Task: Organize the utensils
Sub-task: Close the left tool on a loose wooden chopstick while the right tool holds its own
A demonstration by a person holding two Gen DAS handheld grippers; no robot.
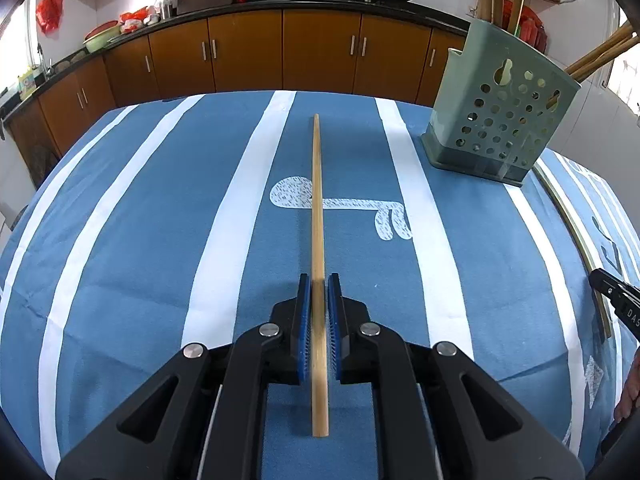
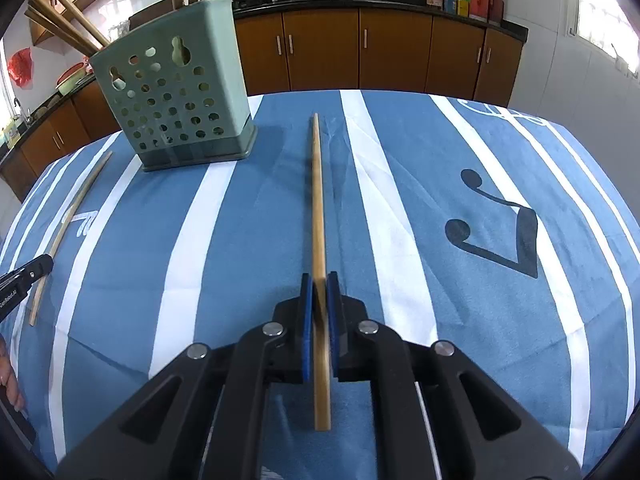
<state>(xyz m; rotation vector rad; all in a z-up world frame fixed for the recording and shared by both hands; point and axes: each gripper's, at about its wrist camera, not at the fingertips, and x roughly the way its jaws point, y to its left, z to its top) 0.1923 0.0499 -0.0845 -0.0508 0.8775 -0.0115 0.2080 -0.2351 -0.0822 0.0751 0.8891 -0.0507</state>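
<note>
- Left gripper [image 1: 319, 280], low centre of its own view, is clamped on a bamboo chopstick [image 1: 317, 208] that runs up the frame over the striped blue tablecloth [image 1: 140, 240].
- Right gripper [image 2: 319, 280] likewise grips a second chopstick [image 2: 318, 200], its tip pointing up the frame.
- Green perforated utensil holder [image 2: 180, 92] stands upper left in the right view and upper right in the left view, with other sticks already inside.
- Risk, as a judgement: each stick is pinched near its thick end, so the long free end could swing, strike the holder's rim or slip out.
</note>
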